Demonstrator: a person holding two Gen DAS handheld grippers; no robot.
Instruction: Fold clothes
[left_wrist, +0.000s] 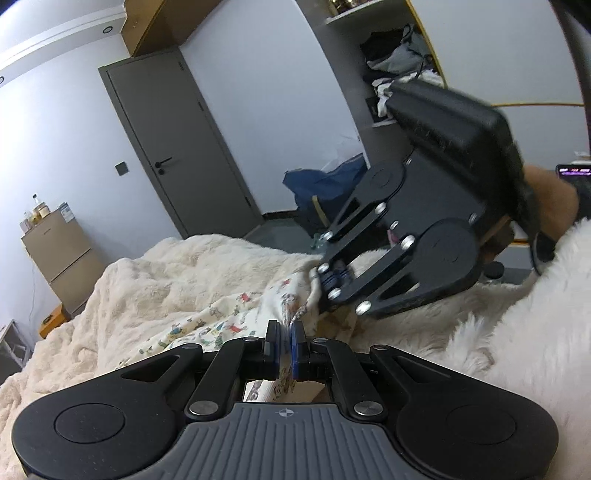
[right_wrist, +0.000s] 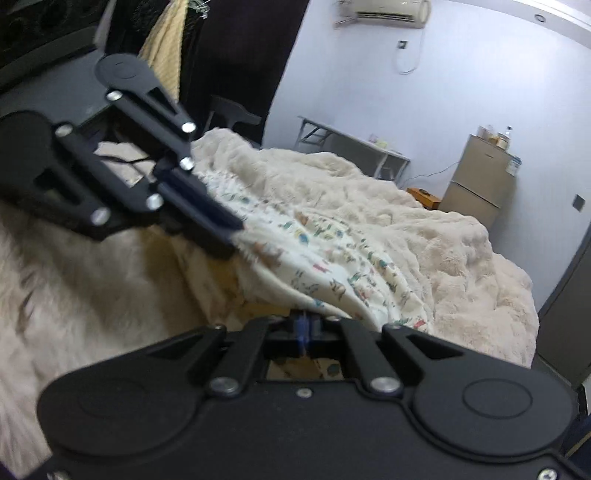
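A white garment (left_wrist: 221, 325) printed with small colourful figures lies on a cream fluffy blanket (left_wrist: 166, 280). In the left wrist view my left gripper (left_wrist: 284, 330) is shut on one edge of the garment, with cloth running between its blue pads. Just beyond it and to the right, my right gripper (left_wrist: 327, 275) is shut on another bunched part of the same edge. In the right wrist view the garment (right_wrist: 332, 266) hangs stretched between my right gripper (right_wrist: 304, 323) at the bottom and my left gripper (right_wrist: 238, 230) at upper left. Both hold the edge lifted off the blanket (right_wrist: 424, 240).
A person's white fluffy sleeve (left_wrist: 535, 314) is close on the right. Behind the bed are a grey door (left_wrist: 177, 147), a small fridge (right_wrist: 476, 177), a folding table (right_wrist: 351, 140), an orange box (right_wrist: 424, 195), a blue bag (left_wrist: 325, 184) and a shelf of clothes (left_wrist: 395, 62).
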